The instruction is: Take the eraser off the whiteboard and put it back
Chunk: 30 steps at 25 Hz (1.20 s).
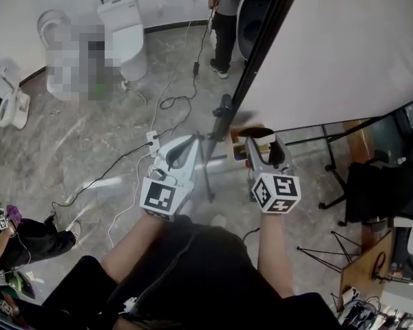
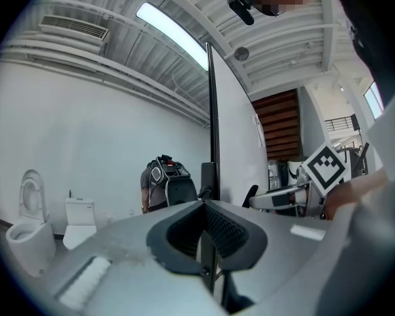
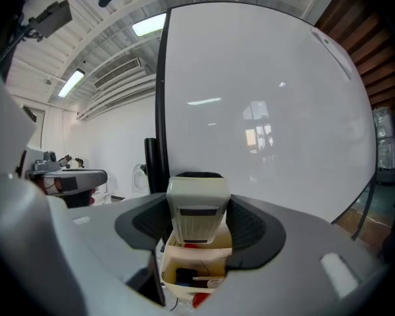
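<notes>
Your right gripper [image 1: 264, 143] clamps the cream rectangular plastic eraser [image 3: 197, 206] between its jaws. The large white whiteboard [image 3: 270, 110] is straight ahead and an open cream box [image 3: 184, 259] just beneath. Your left gripper [image 2: 206, 210] is empty, jaws drawn together.

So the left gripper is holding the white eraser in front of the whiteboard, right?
Not quite. It's the right gripper that is holding the white eraser in front of the whiteboard. The right gripper view shows the eraser clamped between that gripper's jaws.
</notes>
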Available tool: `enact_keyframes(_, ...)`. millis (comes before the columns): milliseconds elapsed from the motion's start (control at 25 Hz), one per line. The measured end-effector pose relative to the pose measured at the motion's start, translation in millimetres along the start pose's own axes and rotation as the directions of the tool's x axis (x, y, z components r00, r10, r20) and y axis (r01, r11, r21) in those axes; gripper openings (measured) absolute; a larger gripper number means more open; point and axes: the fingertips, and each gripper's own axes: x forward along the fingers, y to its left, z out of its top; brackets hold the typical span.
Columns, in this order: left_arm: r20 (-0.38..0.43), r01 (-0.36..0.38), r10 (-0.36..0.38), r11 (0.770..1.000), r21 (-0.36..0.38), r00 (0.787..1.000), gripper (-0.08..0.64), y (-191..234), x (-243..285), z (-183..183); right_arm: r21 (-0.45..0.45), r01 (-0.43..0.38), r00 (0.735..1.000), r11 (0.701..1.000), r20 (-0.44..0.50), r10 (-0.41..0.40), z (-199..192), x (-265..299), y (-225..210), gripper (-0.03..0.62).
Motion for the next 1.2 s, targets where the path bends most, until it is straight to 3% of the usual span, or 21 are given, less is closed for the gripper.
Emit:
enact_keyframes(600, -0.022, 0.045, -0.045, 0.999, -0.004, 0.999, 0.005, 15.6, -3.7, -11.0, -0.044, 0.113, 0.989, 0.993, -0.095, -0.116, -33.8, 28.2, -3.6, 0.267)
enact_keyframes(1200, -0.033, 0.048, -0.048, 0.999, -0.002, 0.998, 0.005, 31.4, -12.5, -14.1, -0.061, 0.147, 0.974, 0.987, -0.164, -0.156, -56.0, 36.7, -2.7, 0.27)
